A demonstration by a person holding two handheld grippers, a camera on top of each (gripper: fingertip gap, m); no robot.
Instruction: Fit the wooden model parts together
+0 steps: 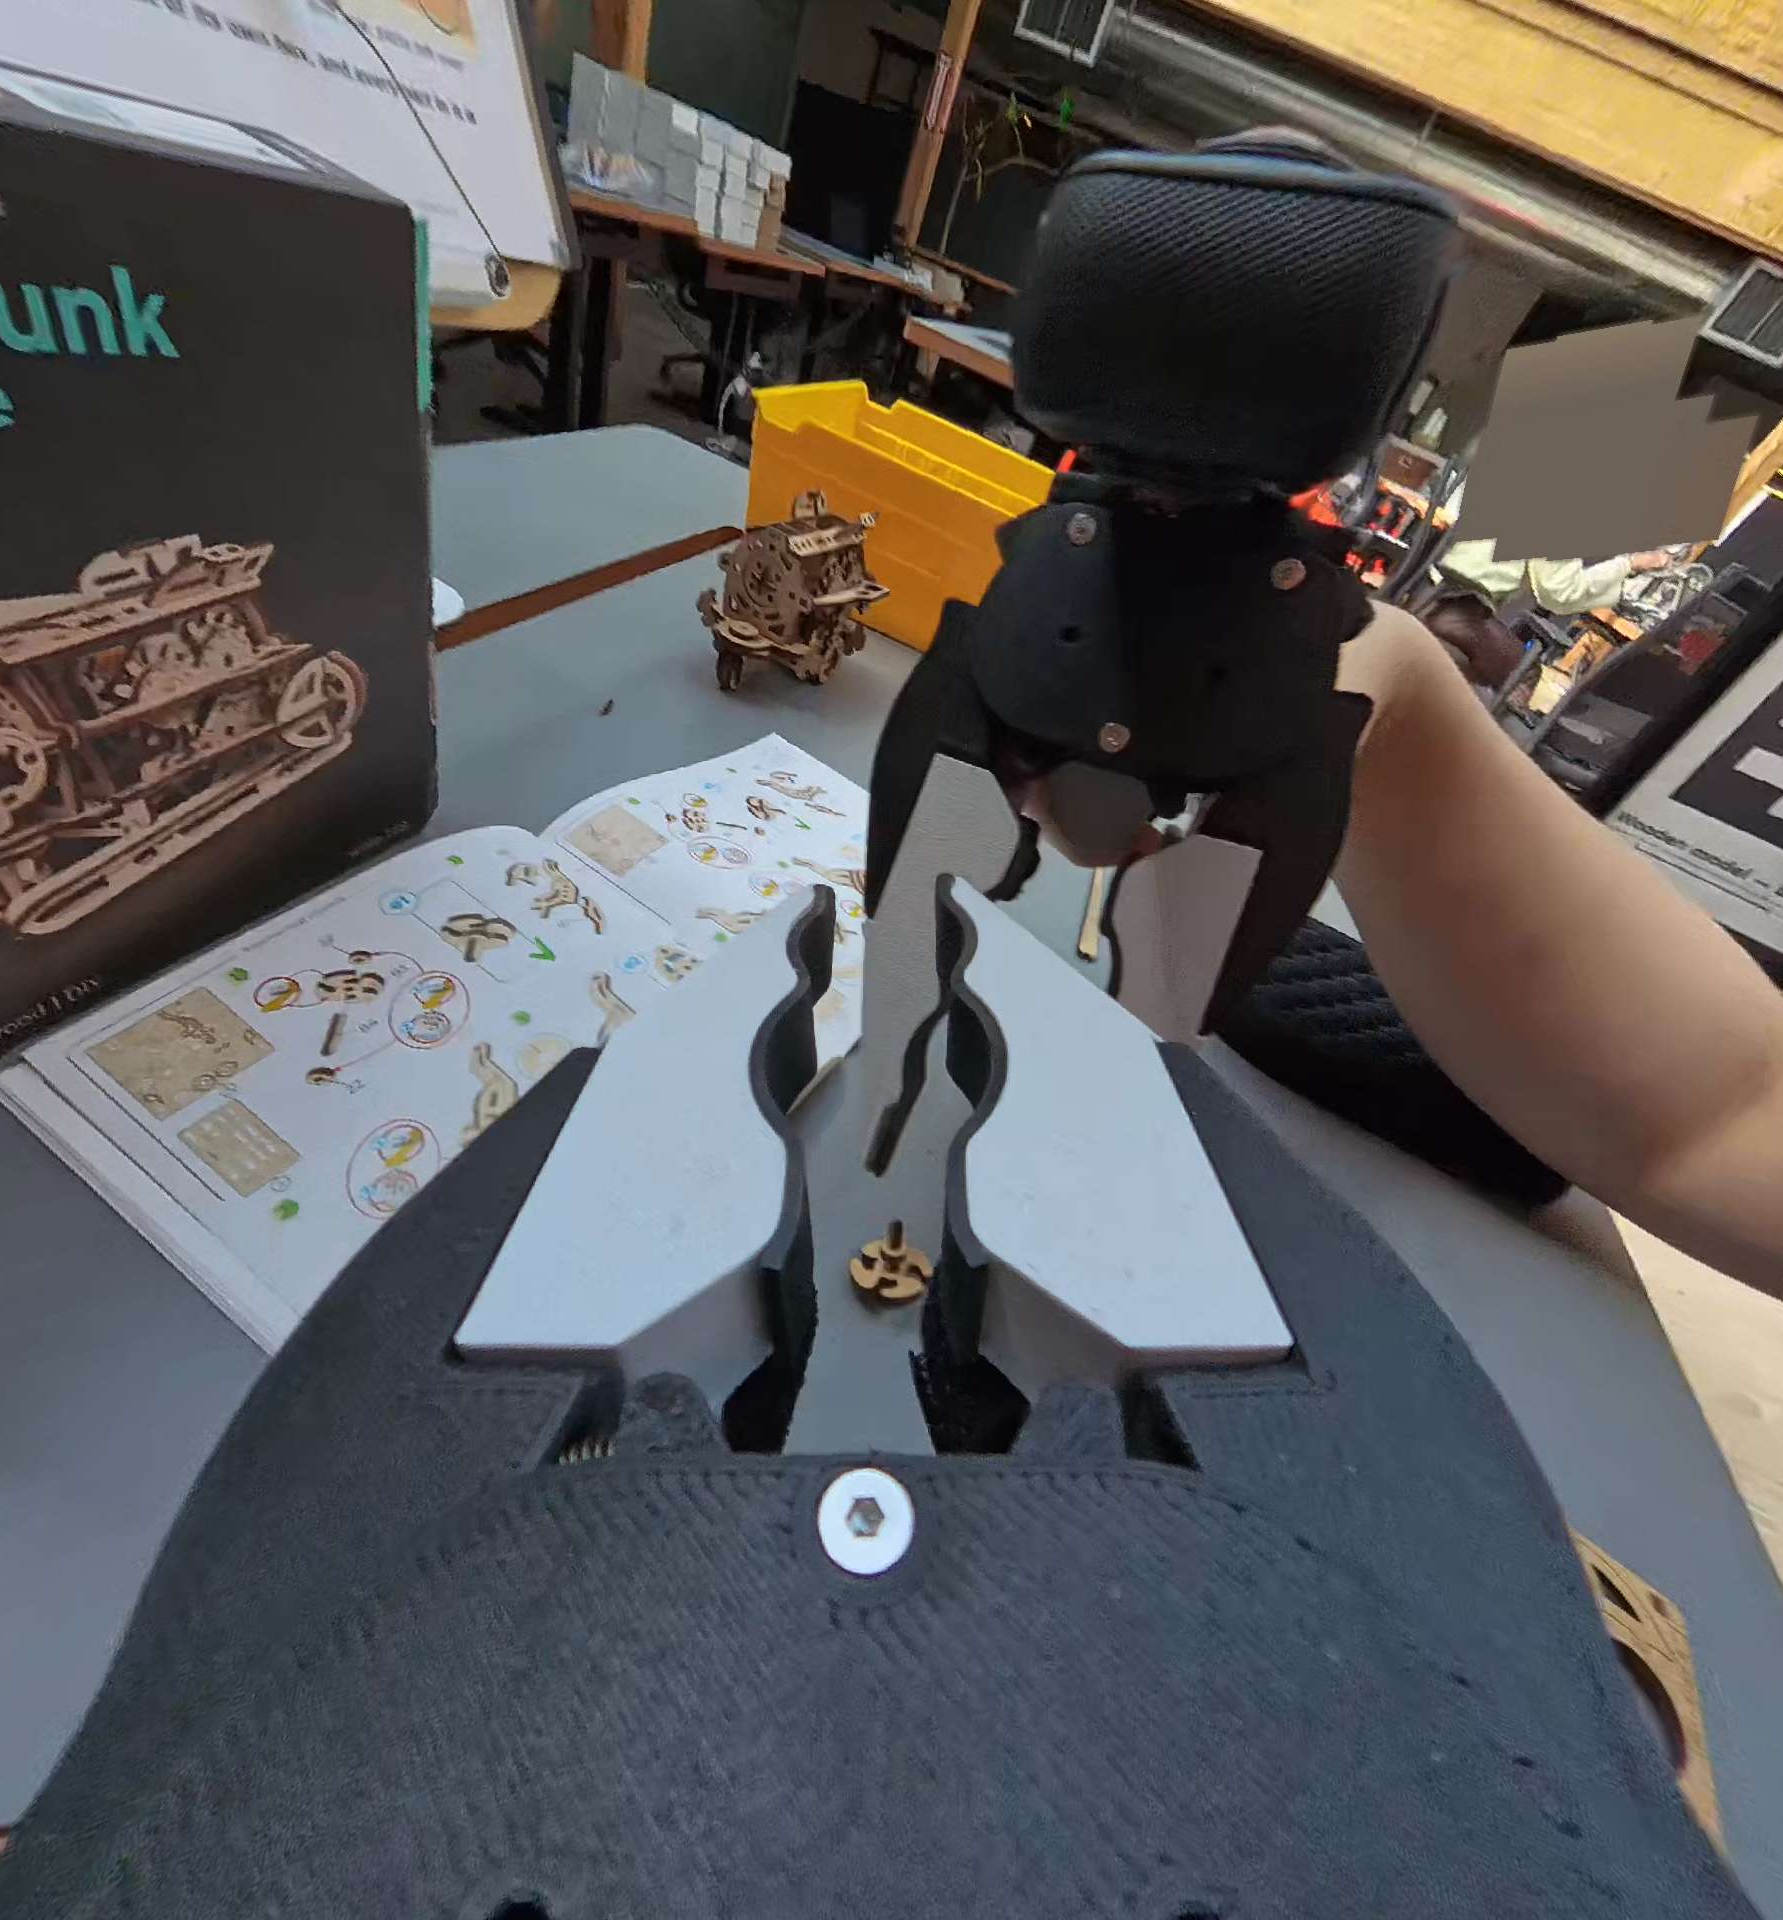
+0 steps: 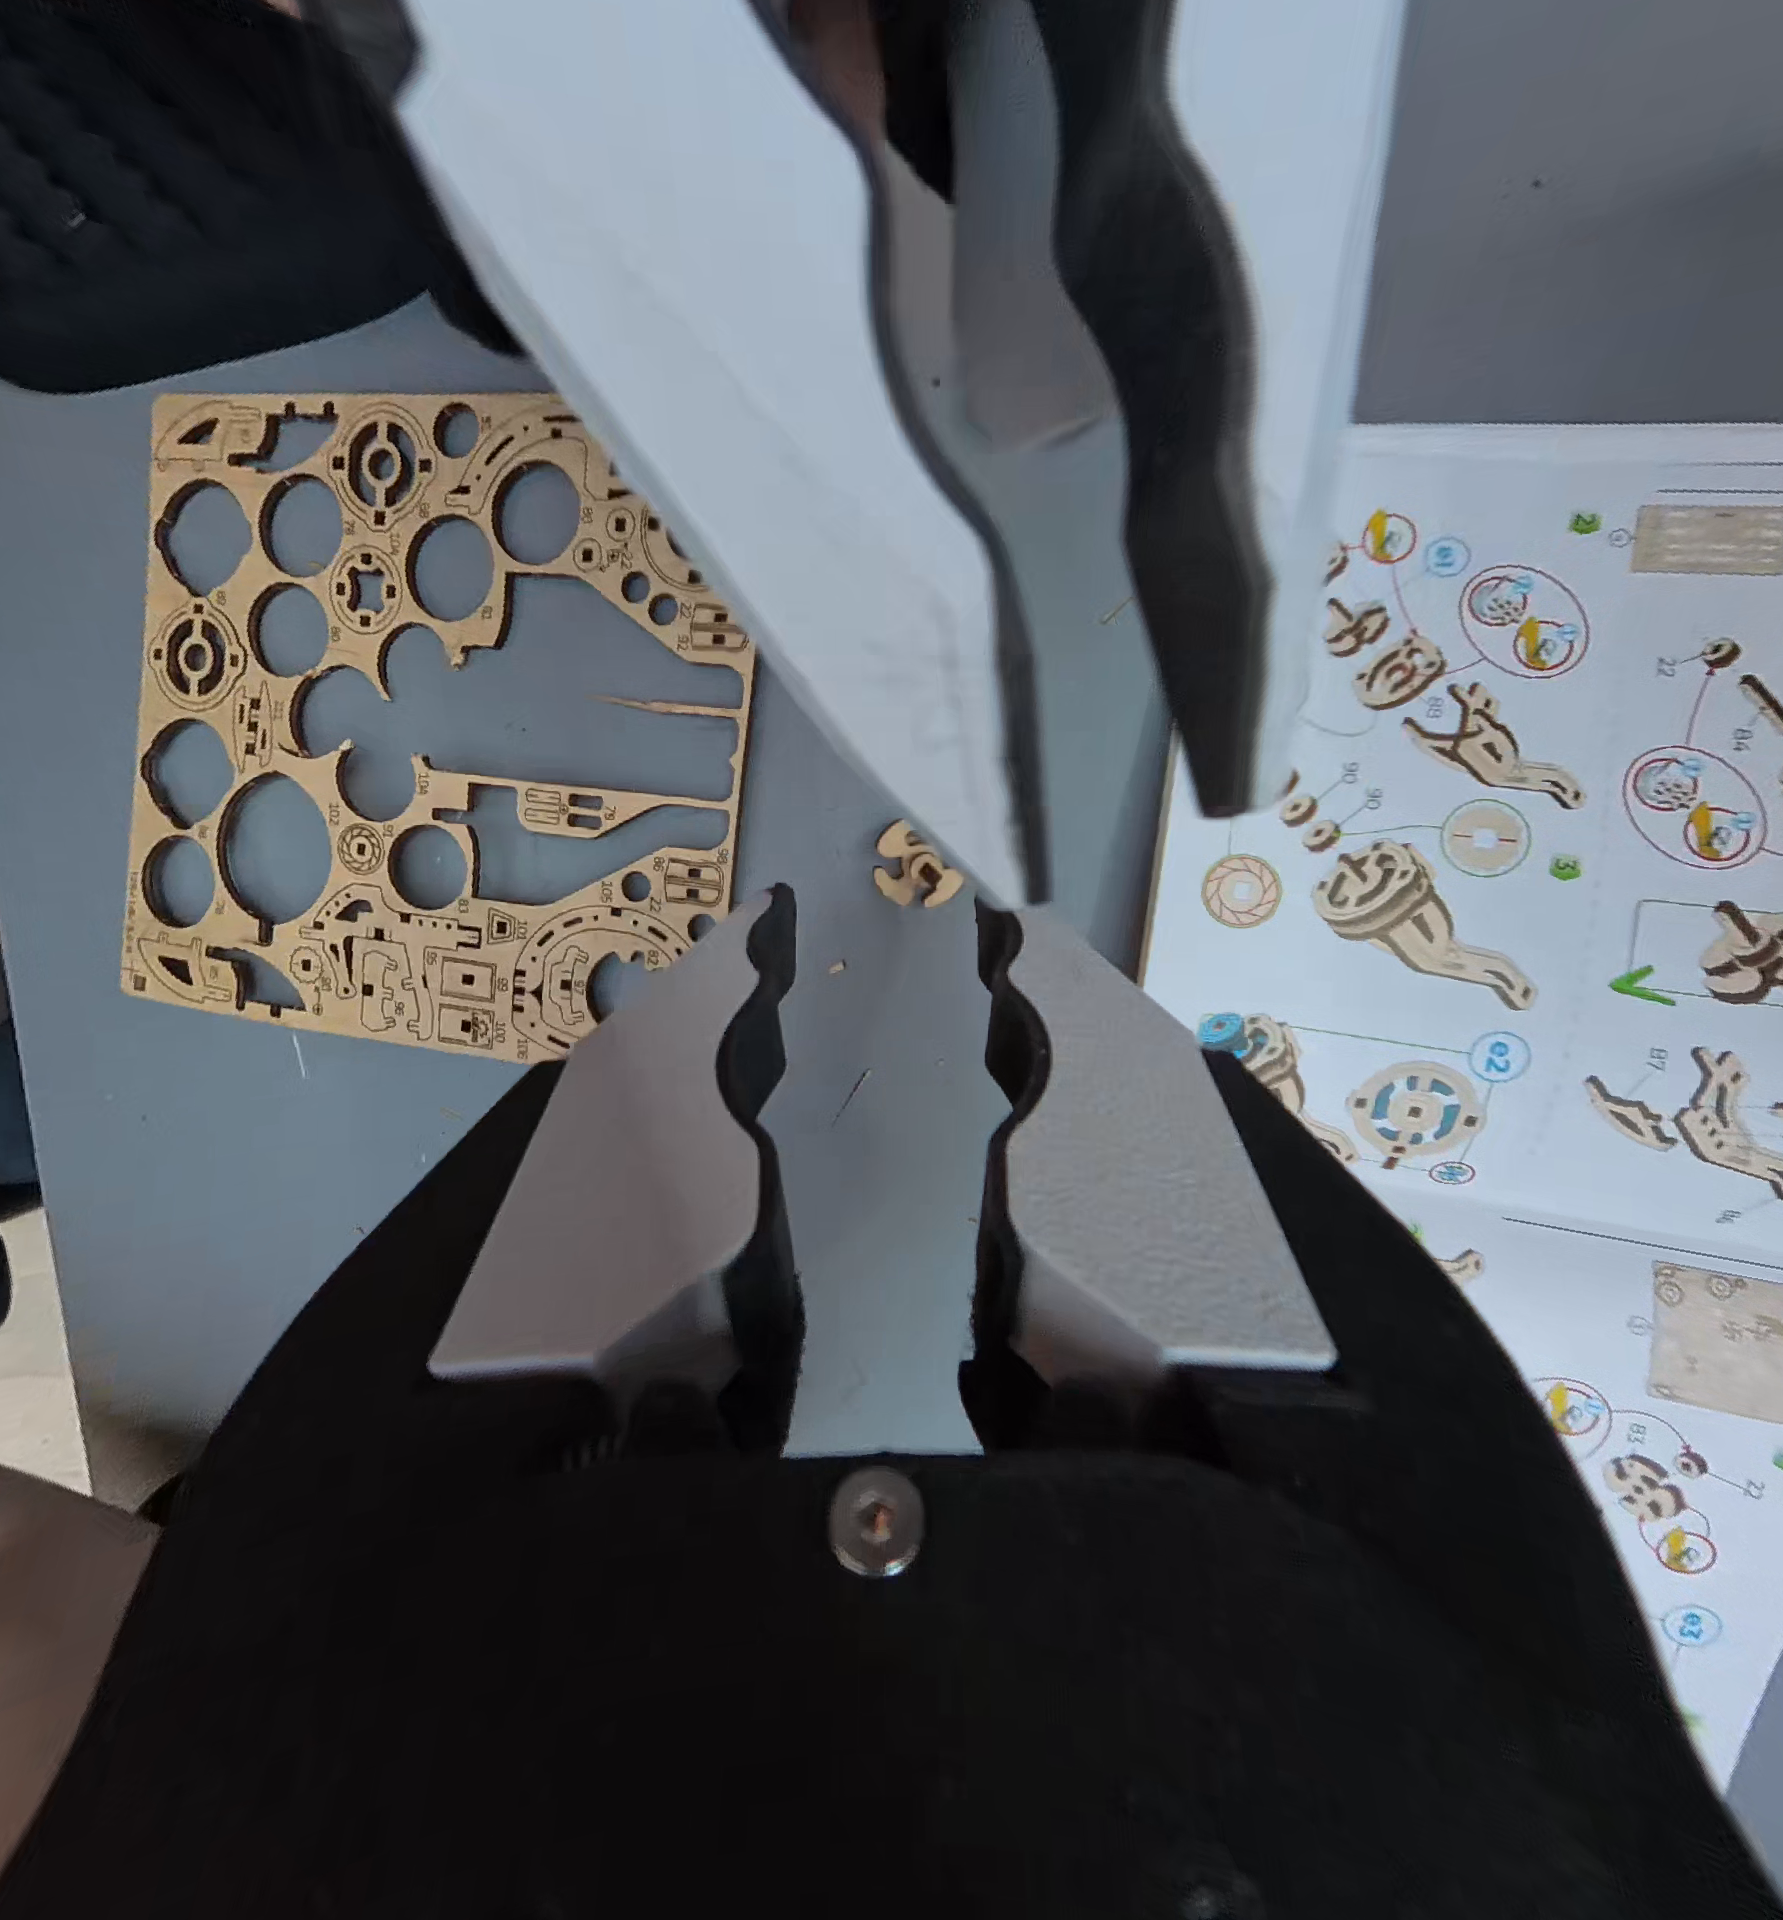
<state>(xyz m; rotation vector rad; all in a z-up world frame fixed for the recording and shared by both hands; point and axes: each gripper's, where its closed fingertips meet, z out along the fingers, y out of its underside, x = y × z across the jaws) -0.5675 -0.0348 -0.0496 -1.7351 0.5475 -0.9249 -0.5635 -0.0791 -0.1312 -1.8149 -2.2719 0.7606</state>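
Grey matte table [image 2: 243, 1195]: I log a laser-cut plywood sheet [image 2: 430, 727] left; small slotted wooden gear [image 2: 913, 878] lying between my left gripper [image 1: 876, 914] and right gripper [image 2: 882, 925], both released, empty; glossy instruction booklet [image 2: 1593, 935] right

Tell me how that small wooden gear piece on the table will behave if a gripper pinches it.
The small wooden gear piece looks thin and light, so it will probably skid on the smooth grey table. Its upright peg likely makes it tip. The narrow arms look fragile; squeeze gently. The left gripper is open around it, the right gripper open nearby.
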